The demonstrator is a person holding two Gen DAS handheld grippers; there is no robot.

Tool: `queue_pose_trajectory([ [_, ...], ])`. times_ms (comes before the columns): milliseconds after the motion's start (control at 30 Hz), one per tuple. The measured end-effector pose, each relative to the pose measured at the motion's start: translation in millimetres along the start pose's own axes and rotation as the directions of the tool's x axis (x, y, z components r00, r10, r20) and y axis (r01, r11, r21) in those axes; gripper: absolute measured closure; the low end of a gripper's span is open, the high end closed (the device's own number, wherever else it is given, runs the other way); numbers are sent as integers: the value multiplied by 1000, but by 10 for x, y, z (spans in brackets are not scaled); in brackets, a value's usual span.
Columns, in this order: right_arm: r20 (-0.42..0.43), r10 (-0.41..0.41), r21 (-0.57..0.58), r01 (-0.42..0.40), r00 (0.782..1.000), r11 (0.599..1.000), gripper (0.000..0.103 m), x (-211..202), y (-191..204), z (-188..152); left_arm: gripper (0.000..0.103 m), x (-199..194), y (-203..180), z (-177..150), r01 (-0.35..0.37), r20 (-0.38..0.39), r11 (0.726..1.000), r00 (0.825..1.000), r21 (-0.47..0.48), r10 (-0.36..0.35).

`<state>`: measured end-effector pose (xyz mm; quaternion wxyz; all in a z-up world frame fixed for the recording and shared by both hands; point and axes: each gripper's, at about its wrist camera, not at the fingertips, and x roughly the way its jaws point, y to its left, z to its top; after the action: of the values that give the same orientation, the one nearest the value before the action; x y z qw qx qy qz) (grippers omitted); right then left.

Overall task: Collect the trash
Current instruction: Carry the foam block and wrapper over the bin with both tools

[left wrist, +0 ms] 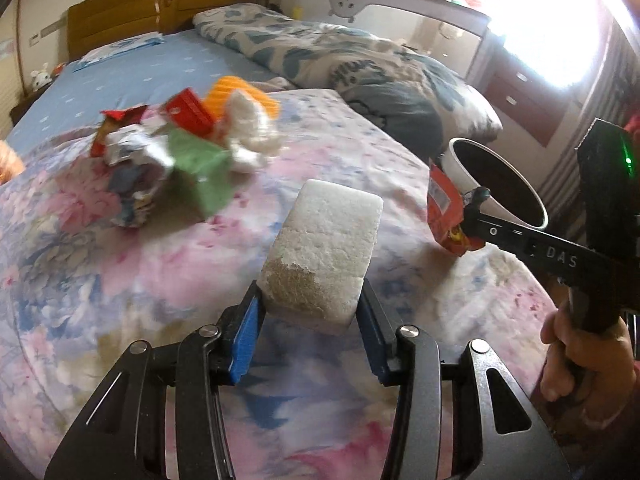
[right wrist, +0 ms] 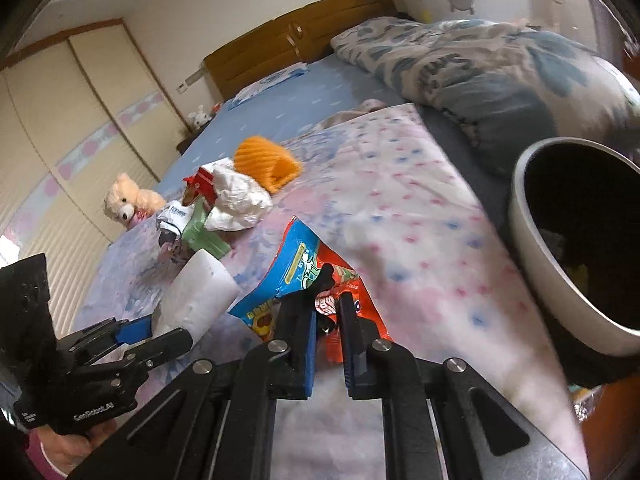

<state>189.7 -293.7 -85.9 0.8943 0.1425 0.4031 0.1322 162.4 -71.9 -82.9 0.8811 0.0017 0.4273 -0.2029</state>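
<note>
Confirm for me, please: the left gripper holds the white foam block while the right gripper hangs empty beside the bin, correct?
Not quite. The right gripper is not empty: it is shut on a red and blue snack wrapper, as the right wrist view shows. The rest stands: the left gripper holds the white foam block, and the bin sits beside the right gripper.
</note>
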Motion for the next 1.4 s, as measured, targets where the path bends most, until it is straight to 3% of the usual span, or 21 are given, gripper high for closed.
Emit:
queue_pose_trajectory([
  [733, 104, -113, 131, 99, 988, 986, 93, -810, -764, -123, 59, 194, -1013, 280, 103, -15, 981, 995, 162, -102],
  [1400, 151, -195, 216, 160, 969, 963, 93, -1072, -1341, 24, 59, 470, -1701, 601, 121, -35, 953, 993, 280, -116],
])
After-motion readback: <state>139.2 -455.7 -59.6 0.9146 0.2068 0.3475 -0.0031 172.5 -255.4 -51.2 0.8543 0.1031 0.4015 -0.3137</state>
